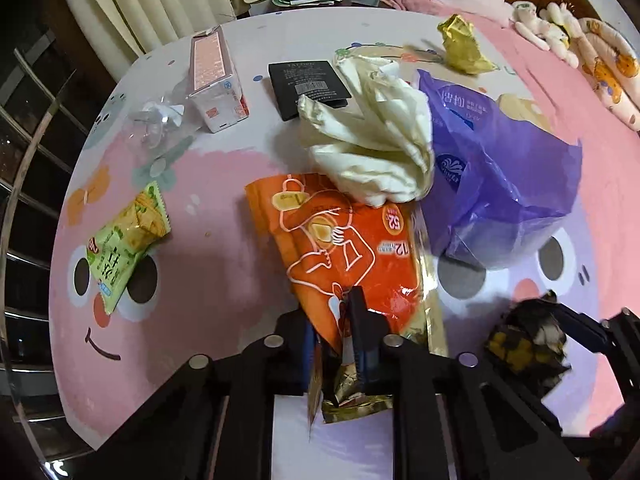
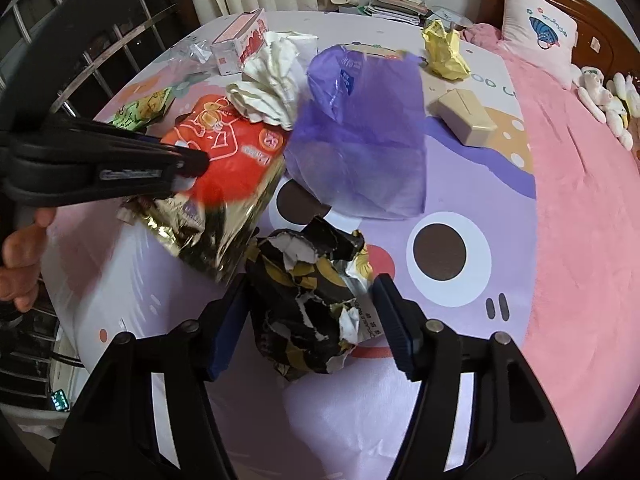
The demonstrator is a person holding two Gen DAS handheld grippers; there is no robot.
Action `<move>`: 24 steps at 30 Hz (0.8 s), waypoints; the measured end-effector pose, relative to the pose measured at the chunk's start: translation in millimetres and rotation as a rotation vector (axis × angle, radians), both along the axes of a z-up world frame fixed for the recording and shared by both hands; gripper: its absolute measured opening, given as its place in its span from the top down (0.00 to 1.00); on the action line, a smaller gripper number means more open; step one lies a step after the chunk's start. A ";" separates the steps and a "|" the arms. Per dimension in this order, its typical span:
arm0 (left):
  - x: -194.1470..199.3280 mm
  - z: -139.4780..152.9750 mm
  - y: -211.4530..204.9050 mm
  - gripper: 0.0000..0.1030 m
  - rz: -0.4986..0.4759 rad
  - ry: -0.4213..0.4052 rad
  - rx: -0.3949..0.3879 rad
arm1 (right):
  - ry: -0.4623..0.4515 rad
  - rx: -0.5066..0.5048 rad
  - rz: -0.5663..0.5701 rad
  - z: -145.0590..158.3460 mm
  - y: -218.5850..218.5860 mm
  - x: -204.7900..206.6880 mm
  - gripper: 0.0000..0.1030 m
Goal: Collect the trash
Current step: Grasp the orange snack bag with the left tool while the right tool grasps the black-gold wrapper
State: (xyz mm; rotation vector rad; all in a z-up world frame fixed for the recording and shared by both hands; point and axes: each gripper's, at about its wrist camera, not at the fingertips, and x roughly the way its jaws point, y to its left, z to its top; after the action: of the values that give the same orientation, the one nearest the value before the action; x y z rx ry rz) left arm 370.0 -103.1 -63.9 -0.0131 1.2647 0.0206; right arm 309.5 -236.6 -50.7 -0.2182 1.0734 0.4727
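Note:
My left gripper (image 1: pixel 336 344) is shut on the lower end of an orange snack bag (image 1: pixel 344 240) with gold foil lining; it also shows in the right wrist view (image 2: pixel 224 152), lifted off the sheet. My right gripper (image 2: pixel 308 312) is shut on a crumpled black-and-yellow wrapper (image 2: pixel 312 300), which also shows in the left wrist view (image 1: pixel 524 344). A purple plastic bag (image 1: pixel 500 168) stands open behind, also in the right wrist view (image 2: pixel 360 128). A crumpled white tissue (image 1: pixel 376 140) lies beside it.
On the bed sheet lie a green snack packet (image 1: pixel 128 240), a pink carton (image 1: pixel 216 80), a black box (image 1: pixel 308 88), clear plastic (image 1: pixel 156 120), crumpled yellow paper (image 1: pixel 464 44) and a beige box (image 2: pixel 464 116). A pillow (image 2: pixel 540 32) and plush toys (image 2: pixel 608 100) lie at right.

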 end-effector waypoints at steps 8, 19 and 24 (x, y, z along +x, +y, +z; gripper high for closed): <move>-38.5 24.9 21.5 0.92 -0.015 -0.059 -0.019 | 0.021 0.048 -0.068 11.9 -3.3 -9.0 0.57; -124.4 76.4 98.8 0.93 -0.052 -0.144 -0.064 | 0.004 0.133 -0.183 40.6 24.5 -63.2 0.60; -176.5 96.6 136.1 0.93 -0.103 -0.172 -0.090 | -0.033 0.167 -0.254 57.7 47.3 -106.4 0.60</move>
State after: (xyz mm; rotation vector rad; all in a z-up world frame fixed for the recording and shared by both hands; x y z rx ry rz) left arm 193.6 33.0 32.6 -0.0268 1.0924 -0.1238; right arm 203.1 -189.4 6.9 0.0575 1.0073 0.3259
